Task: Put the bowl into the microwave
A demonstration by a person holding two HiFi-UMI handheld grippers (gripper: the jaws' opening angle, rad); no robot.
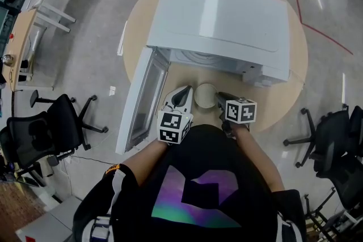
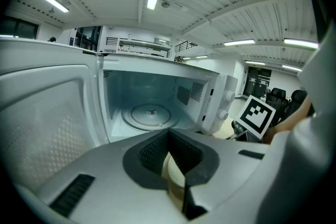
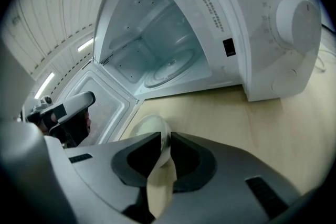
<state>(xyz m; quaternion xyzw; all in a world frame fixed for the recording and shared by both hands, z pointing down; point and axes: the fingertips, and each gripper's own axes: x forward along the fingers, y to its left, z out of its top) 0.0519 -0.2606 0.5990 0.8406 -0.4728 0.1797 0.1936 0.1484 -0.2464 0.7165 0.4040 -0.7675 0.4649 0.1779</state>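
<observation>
The bowl (image 1: 205,95) is sitting outside the microwave (image 1: 221,20), just in front of its open cavity. Seen from the head view, it is at the six o'clock side of the oven and near the six o'clock edge of the round table (image 1: 283,105). Whether it is resting on the wood or hanging just above it cannot be told.

Both grippers are clamping it. The left gripper (image 1: 187,93) is coming in from the bowl's nine o'clock side. In its own view the left gripper (image 2: 170,144) is pinching a cream slice of the bowl's wall (image 2: 176,176) between its dark pads. The right gripper (image 1: 220,97) is meeting the bowl from three o'clock. In its own view the right gripper (image 3: 166,136) is squeezing the rim, with the pale bowl (image 3: 147,126) bulging out at ten o'clock of the jaws.

The microwave door (image 1: 142,99) is standing wide open, swinging out toward seven o'clock from the oven and reaching past the table's edge. Inside, the glass turntable (image 2: 149,115) is lying bare — the same disc (image 3: 168,71) is showing at twelve o'clock in the right gripper view. A round control knob (image 3: 296,18) is facing that camera at two o'clock.

Black office chairs (image 1: 51,127) are standing on the floor at nine o'clock of the person — others are at three o'clock.
</observation>
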